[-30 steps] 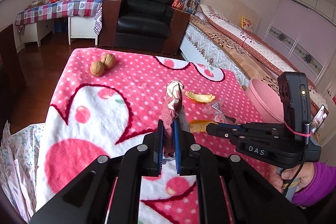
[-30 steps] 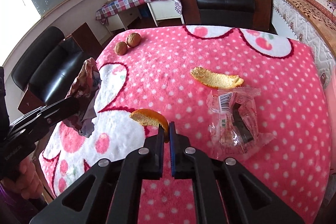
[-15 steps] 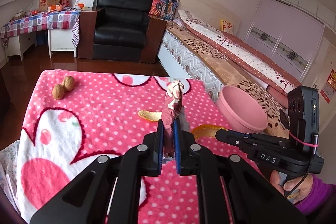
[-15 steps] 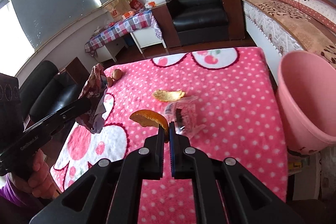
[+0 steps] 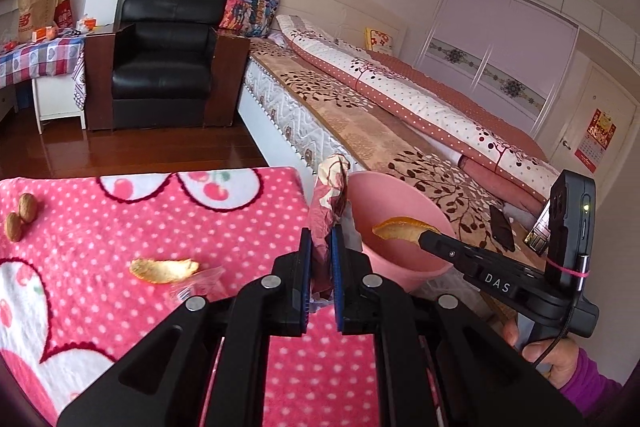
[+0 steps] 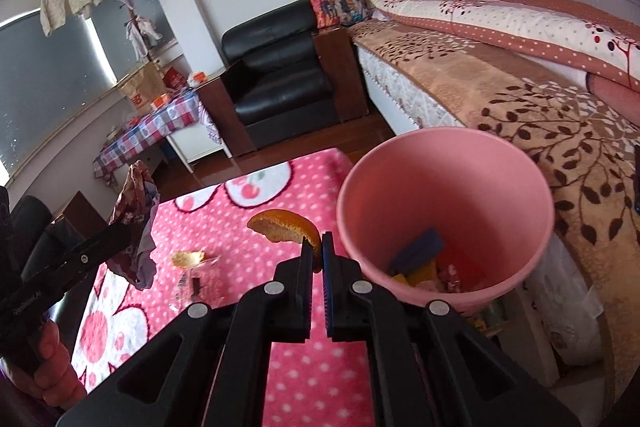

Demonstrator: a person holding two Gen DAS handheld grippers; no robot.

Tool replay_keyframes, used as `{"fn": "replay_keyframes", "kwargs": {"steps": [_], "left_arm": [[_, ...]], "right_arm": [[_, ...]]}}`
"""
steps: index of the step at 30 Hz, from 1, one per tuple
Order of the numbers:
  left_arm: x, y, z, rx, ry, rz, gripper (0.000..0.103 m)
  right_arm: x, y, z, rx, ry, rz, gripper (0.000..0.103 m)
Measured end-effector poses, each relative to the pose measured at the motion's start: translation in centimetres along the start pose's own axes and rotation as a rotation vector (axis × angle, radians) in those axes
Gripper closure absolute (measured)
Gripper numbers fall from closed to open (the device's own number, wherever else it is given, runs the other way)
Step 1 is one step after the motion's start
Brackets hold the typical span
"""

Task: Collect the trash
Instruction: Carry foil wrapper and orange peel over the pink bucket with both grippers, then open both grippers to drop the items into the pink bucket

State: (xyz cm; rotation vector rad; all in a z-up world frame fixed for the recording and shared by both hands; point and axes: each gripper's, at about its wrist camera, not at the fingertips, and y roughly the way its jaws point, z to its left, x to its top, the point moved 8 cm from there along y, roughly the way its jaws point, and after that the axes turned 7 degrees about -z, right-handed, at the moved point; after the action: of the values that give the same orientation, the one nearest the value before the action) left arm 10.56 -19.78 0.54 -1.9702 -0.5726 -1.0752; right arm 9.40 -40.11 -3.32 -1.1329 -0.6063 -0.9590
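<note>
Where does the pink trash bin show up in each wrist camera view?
Left wrist: the pink bin sits right of centre, behind the crumpled wrapper, beside the table's edge.
Right wrist: it fills centre-right, open mouth in view.
Shared landmark: the black armchair.

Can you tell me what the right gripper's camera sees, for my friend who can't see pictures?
The right gripper pinches a piece of orange peel beside the rim of a pink bin that already has trash inside. At the left, the left gripper holds a crumpled wrapper above a pink spotted blanket.
</note>
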Motion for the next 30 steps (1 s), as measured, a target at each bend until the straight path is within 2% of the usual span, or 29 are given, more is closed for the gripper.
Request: {"fn": "replay_keyframes", "kwargs": {"steps": [6,11,20,28,29,30], "left_arm": [[0.5,4.1,-3.6,-0.055,0.028,0.02,0.094],[-0.1,7.6,-5.7,-0.078,0.046,0.057,0.094],[-1.5,12.5,-7.4,-0.079,0.077,0.116,0.094],[-2.6,14.7,-7.9,-0.052,0.093,0.139,0.094],[-2.6,14.9,-7.8,-0.047,0.093,0.139,0.092],[-2.6,15.0,-7.8,-0.043,0.091,0.139,0.09]], "right_arm": [[1.2,0.6,-4.5,-0.089,0.034,-0.026,0.099],[1.1,1.5,-7.0,-0.129,0.051,-0.015,0.099],[0.2,3.4,-9.6,-0.177,0.067,0.016,0.099],[-0.4,4.5,-11.1,-0.199,0.08,0.034,0.098],[-0.4,4.6,-11.3,-0.2,0.081,0.036,0.094],[-0.4,4.6,-11.3,-0.197,0.084,0.034,0.084]]}}
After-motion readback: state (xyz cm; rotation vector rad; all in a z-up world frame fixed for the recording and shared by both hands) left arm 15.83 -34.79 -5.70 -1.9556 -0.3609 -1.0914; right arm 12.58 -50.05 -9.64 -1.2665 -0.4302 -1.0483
